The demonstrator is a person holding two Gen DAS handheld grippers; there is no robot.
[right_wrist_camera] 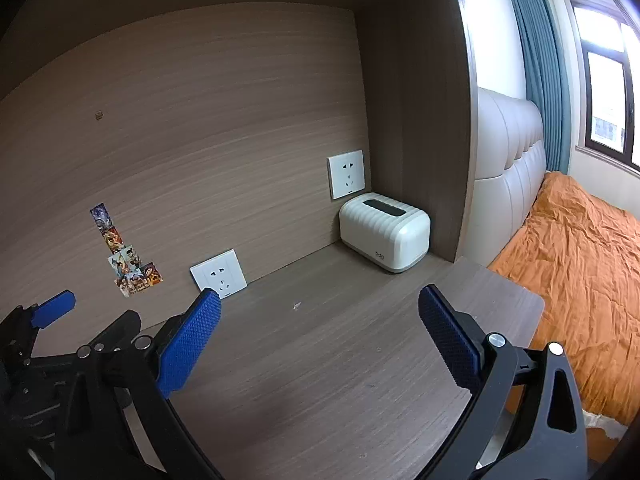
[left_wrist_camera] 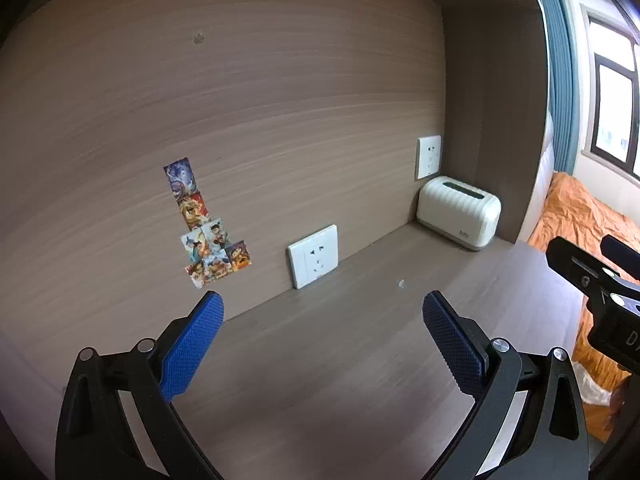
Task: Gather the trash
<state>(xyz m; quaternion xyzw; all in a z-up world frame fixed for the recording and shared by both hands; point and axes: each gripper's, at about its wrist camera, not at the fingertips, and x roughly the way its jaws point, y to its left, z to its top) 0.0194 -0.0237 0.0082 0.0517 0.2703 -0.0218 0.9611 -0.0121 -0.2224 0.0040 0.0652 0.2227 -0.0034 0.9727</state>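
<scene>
A tiny pale scrap of trash (left_wrist_camera: 401, 282) (right_wrist_camera: 296, 305) lies on the brown wooden desk (left_wrist_camera: 320, 360) (right_wrist_camera: 340, 360), ahead of both grippers. My left gripper (left_wrist_camera: 323, 304) hangs open over the desk with nothing between its blue pads. My right gripper (right_wrist_camera: 319, 300) is open too and empty, a little nearer the desk's right end. In the left wrist view the right gripper's black body (left_wrist_camera: 600, 300) shows at the right edge. In the right wrist view a blue pad of the left gripper (right_wrist_camera: 54, 310) shows at the far left.
A cream ribbed box with a dark slot (left_wrist_camera: 459, 212) (right_wrist_camera: 385, 232) stands in the back right corner. Two white wall sockets (left_wrist_camera: 314, 256) (left_wrist_camera: 429, 157) sit on the wooden back panel, with picture stickers (left_wrist_camera: 208, 236) to the left. An orange bed (right_wrist_camera: 580, 272) lies beyond the desk's right edge.
</scene>
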